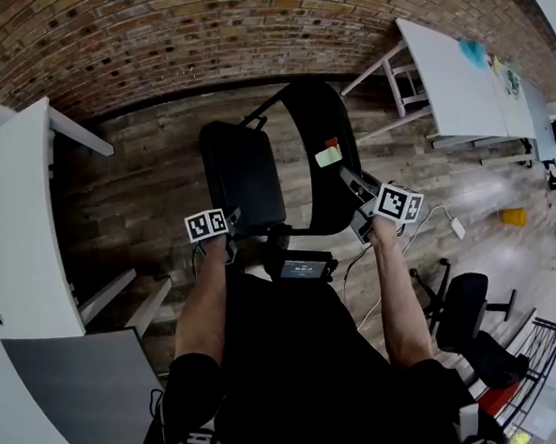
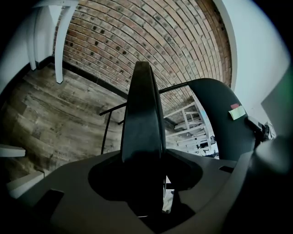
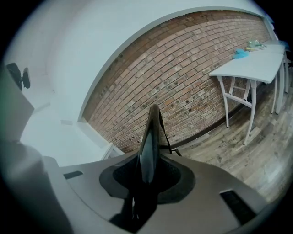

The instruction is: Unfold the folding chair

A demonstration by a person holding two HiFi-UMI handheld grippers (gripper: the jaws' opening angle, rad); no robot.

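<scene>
**Seat dead ahead of the left gripper, backrest already in the right**

The folding chair (image 1: 285, 183) stands on the wooden floor (image 1: 145, 206) right in front of the person, between them and the brick wall (image 1: 201, 33).

The right gripper (image 1: 358, 202) is clamped on the near edge of the backrest (image 1: 320, 111), the curved black panel with the sticky note (image 1: 328, 155). In the right gripper view that panel runs edge-on straight out from between the jaws.

The left gripper (image 1: 229, 219) sits at the near edge of the seat (image 1: 242, 172) with its jaws apart. The seat slots between them, but a sliver of light shows down one side, so I'd call that loose rather than a grip.

What matters here is that the seat's long axis runs straight away from the left gripper toward the wall. The backrest lies off to its right, with a gap between the two panels.

My guess is the chair is only partly open. Each hand is nearest its own panel, so spreading them apart looks like the move. The left gripper would need to bite down on the seat first.
</scene>
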